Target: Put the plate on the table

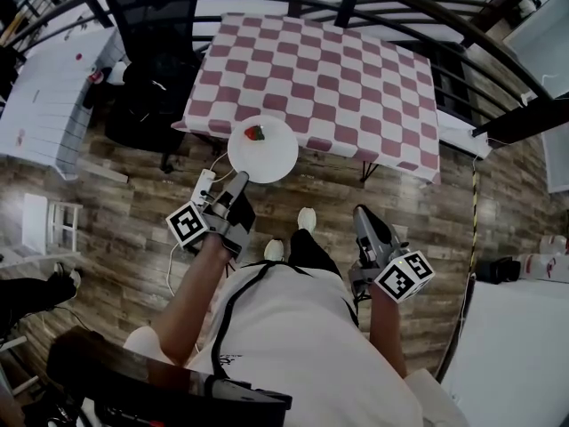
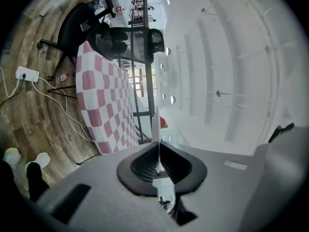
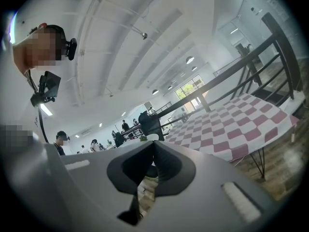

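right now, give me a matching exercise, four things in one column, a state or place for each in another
1 plate
2 left tool
3 right tool
4 table

a under a red and white checked cloth
b shut on the plate's rim
c shut, empty
d held at the table's near edge, small red thing on it

Pairs: 1-d, 2-b, 3-c, 4-a

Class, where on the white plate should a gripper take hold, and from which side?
Its near rim, approached level from the person's side: the plate is thin and flat, and the red food lies away from that edge. The left gripper has its jaws pinched there.
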`<state>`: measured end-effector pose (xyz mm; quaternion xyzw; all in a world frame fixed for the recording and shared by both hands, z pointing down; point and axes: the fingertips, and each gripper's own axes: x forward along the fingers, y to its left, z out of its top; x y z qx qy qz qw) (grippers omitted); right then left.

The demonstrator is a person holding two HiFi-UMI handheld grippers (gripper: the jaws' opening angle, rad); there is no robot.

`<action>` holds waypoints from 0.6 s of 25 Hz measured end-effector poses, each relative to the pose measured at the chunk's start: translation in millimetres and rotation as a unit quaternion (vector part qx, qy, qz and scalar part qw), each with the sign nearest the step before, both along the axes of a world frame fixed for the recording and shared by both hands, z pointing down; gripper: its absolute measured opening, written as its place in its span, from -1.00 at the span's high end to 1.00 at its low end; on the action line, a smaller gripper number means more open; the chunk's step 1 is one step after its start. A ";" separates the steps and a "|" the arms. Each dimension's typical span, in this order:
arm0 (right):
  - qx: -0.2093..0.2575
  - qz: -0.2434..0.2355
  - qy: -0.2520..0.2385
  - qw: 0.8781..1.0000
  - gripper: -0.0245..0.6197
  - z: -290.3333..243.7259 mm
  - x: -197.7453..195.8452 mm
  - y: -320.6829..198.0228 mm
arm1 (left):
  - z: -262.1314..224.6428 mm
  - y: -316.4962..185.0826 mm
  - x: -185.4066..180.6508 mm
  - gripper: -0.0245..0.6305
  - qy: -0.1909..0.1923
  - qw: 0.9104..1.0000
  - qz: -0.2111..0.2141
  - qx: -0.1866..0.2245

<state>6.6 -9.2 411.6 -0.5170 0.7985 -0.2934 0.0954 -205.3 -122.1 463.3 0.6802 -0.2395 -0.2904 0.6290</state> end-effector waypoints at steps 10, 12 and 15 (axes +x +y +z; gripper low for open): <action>-0.001 -0.016 -0.009 1.000 0.90 14.4 18.3 -48.1 | 12.0 -37.8 12.4 0.87 -0.003 1.000 -0.020 -0.006; 0.001 -0.022 -0.009 1.000 0.90 13.1 25.4 -66.9 | 11.4 -53.0 19.2 0.87 -0.006 1.000 -0.023 -0.004; 0.002 -0.032 -0.010 0.999 0.90 12.3 38.0 -98.0 | 8.8 -80.3 33.6 0.88 -0.006 1.000 -0.026 0.002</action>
